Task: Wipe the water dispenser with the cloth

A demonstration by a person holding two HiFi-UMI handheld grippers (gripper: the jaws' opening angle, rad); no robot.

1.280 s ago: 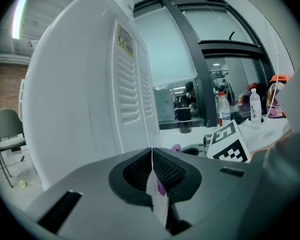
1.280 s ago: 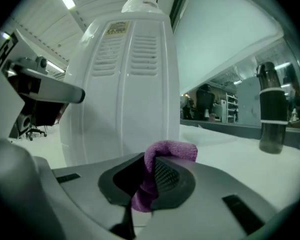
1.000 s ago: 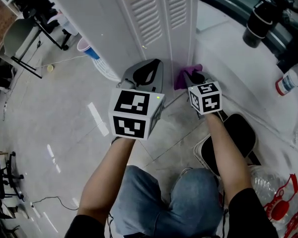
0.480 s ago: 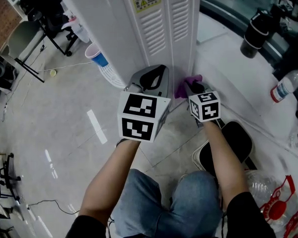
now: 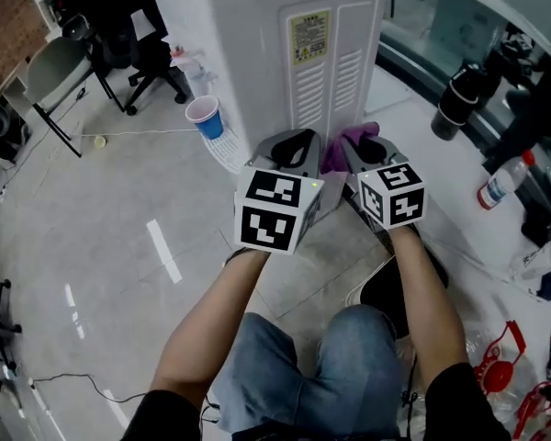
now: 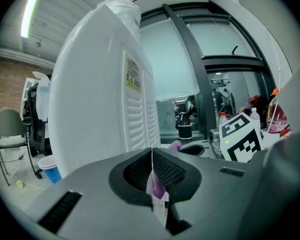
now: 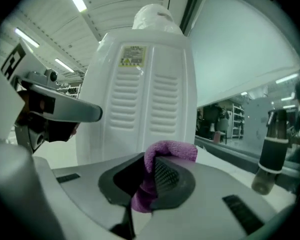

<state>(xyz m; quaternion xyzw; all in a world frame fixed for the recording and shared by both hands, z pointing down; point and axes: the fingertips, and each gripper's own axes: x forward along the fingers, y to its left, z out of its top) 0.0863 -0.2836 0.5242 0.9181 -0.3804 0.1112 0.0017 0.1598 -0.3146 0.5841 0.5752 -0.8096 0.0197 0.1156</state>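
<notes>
The white water dispenser [image 5: 257,44] stands ahead, its vented back panel and yellow label facing me. My right gripper [image 5: 365,147] is shut on a purple cloth [image 5: 344,143], which bulges over the jaw tips close to the dispenser's lower right corner. In the right gripper view the cloth [image 7: 170,149] folds over the right pad, with the dispenser [image 7: 140,99] just beyond. My left gripper [image 5: 289,145] is beside it on the left, jaws shut together with nothing held. In the left gripper view, the left gripper [image 6: 151,156] points past the dispenser's side [image 6: 100,99].
A blue paper cup [image 5: 205,118] stands on the floor left of the dispenser. Office chairs [image 5: 119,35] fill the far left. On the right ledge are a black tumbler [image 5: 452,99] and a plastic bottle [image 5: 499,182]. A red-printed bag [image 5: 505,375] lies at the lower right.
Both grippers and the cloth have come up and back from the dispenser's base corner. The view now takes in more of the vented panel and its label.
</notes>
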